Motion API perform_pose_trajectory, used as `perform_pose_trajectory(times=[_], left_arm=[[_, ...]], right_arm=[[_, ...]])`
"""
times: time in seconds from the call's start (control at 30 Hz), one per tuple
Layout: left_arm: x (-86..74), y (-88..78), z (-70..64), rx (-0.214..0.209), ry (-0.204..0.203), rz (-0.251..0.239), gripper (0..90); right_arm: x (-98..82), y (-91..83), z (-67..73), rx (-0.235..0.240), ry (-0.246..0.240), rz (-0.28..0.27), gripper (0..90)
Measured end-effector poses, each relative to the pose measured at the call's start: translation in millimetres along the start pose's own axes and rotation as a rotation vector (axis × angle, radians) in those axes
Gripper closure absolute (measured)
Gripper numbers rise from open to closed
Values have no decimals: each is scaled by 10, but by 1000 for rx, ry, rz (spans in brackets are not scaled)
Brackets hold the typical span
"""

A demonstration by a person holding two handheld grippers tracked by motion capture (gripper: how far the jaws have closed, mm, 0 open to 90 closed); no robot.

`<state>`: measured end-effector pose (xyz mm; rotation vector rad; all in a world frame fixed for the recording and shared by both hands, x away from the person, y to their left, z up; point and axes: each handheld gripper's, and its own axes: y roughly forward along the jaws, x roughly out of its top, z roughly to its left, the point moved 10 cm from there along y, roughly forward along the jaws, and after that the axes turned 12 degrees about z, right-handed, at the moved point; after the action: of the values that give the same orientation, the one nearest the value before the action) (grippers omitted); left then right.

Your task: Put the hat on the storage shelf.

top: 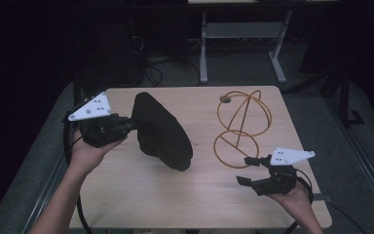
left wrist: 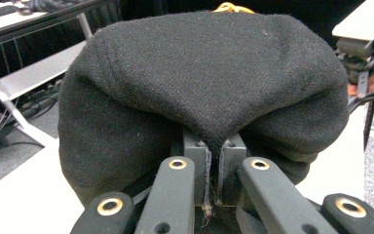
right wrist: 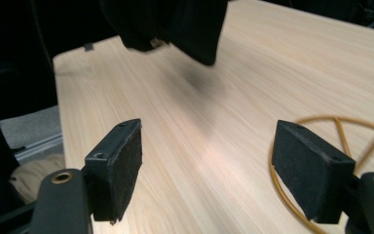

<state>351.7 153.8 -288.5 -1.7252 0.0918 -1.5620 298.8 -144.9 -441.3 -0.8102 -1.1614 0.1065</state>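
Left gripper [top: 126,126] clamped on soft black wool hat [top: 161,130], lifted above the table.
Right gripper [top: 247,170] waited, jaws apart; next likely the gold wire stand [top: 238,127].

1. No text, label, brand, number or sign can be read in any of the three views.
2. A faint dark line of print lies on the light wood-grain desk [top: 141,195] just beside the person's left hand [top: 88,151], seen from the high view, but it is too small and blurred to make out.
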Motion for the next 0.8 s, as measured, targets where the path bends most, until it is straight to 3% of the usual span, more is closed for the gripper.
perform_pose_trajectory(times=[0.4, 0.8], left_arm=[[264, 95, 59, -33, 12, 5, 867], [568, 281, 105, -75, 32, 11, 867]], right_arm=[[-283, -32, -241, -65, 61, 41, 251], [-410, -21, -342, -94, 87, 62, 251]])
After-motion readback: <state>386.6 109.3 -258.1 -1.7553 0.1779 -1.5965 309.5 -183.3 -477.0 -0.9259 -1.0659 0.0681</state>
